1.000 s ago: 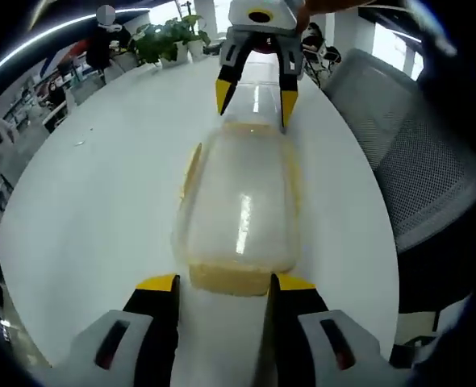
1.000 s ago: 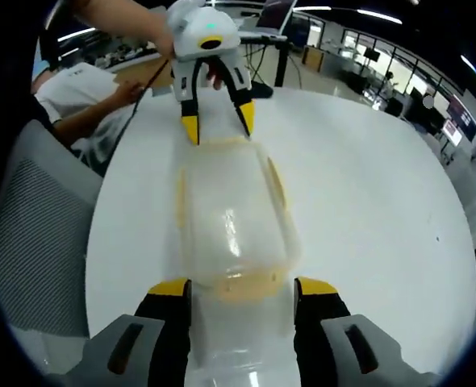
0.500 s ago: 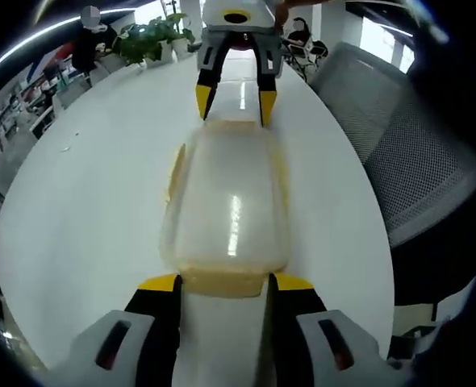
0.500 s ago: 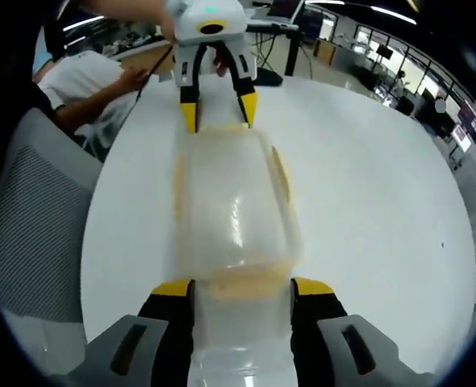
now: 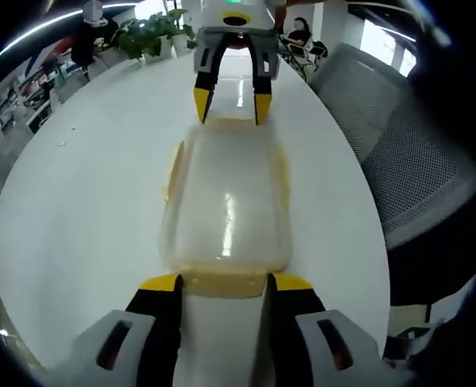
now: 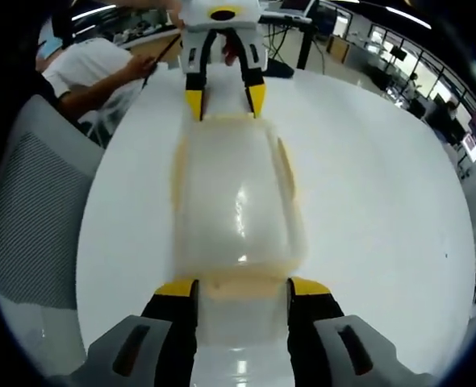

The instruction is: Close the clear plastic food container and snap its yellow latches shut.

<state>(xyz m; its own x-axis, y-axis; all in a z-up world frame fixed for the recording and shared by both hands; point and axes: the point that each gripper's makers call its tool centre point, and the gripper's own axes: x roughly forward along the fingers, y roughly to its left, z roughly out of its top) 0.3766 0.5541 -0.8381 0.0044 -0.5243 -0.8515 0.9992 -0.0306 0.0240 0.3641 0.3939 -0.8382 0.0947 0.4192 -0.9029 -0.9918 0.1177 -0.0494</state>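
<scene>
Container: the clear rectangular plastic food container with yellow latches [image 5: 226, 205] lies lid-on in the middle of the round white table [image 5: 85, 193], lengthwise between the two grippers.
Left gripper: the left gripper [image 5: 222, 282], black with yellow tips, has its jaws spread either side of the near end latch [image 5: 222, 282] in the left gripper view; contact is hard to judge.
Right gripper: the right gripper [image 6: 242, 287] likewise straddles the opposite end latch [image 6: 240, 288], jaws spread, not pinching.
Side latches: yellow strips along the long sides [image 5: 174, 165] look splayed outward, probably unsnapped.
Handling: likely light, stiff, thin-walled and smooth, so it may skid on the glossy top; pressing from both ends at once steadies it.
Hold: best at the yellow flaps, not the slick clear lid.
Surroundings: a grey mesh office chair [image 5: 399, 153] stands right of the table.
</scene>
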